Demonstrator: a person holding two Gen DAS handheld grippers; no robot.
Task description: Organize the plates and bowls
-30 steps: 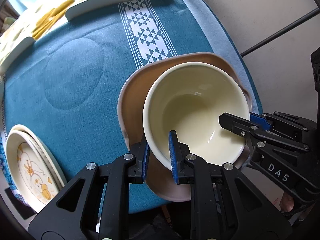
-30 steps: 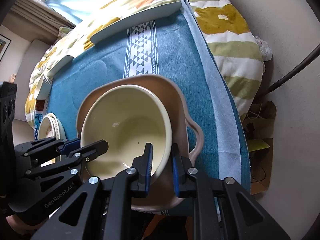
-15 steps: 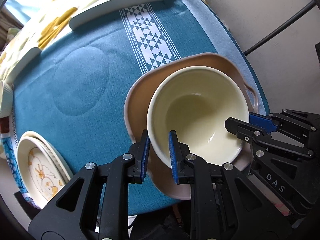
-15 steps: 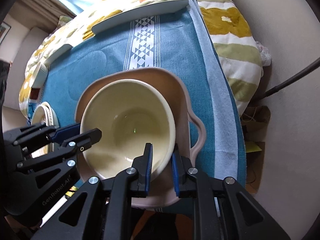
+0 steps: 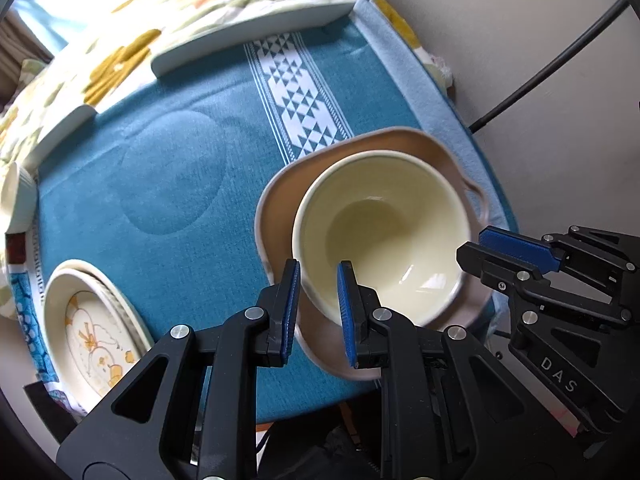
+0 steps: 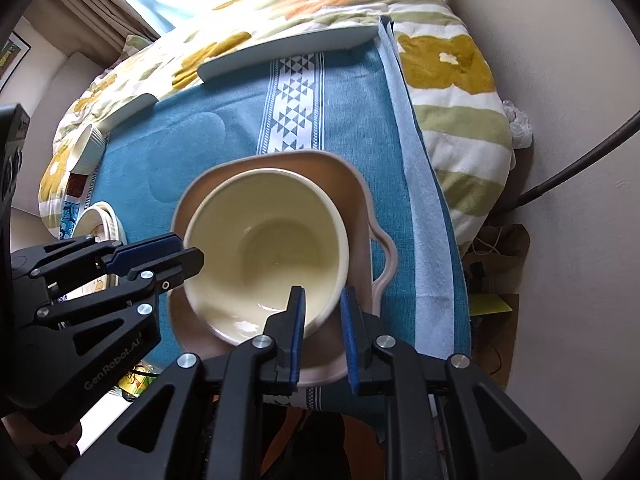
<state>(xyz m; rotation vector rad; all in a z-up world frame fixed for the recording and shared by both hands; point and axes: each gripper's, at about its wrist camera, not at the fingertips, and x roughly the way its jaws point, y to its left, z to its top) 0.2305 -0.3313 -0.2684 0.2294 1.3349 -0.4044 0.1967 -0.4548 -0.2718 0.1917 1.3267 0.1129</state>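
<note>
A: Cream bowl (image 5: pixel 384 236), empty, glazed inside. Position?

B: Between the 2 grippers, each on an opposite side of its rim. Left gripper (image 5: pixel 318 298) pinches the near rim: 1 blue pad inside the bowl, 1 outside, wall between them. Jaws narrow, only as wide as the rim wall.

A: Right gripper (image 6: pixel 322 320)?

B: Same grip. In its own view, 1 pad sits inside the bowl and 1 outside, clamped on the rim nearest the camera. In the left view it comes in from the right and meets the bowl's far-right edge.

A: What's directly under the bowl?

B: Pinkish-tan handled dish (image 5: pixel 280 216), wide, shallow, with a loop handle on the side toward the right gripper. The bowl sits over it. Cannot tell whether the bowl's base touches the dish or hangs just above it.

A: Beyond that?

B: Teal cloth (image 5: pixel 160 168) with a white band of triangles running away from the grippers. Left of the left gripper, near the cloth's edge, a stack of plates (image 5: pixel 88 332), the top 1 with an orange drawing. Further ahead on the left, a small ribbed cup (image 6: pixel 90 148). At the far edge, 2 pale flat trays (image 6: pixel 288 54) lie on a floral quilt (image 6: pixel 444 60).

A: Anything to the right?

B: A plain wall and a dark cable (image 6: pixel 580 160) slanting across it.
</note>
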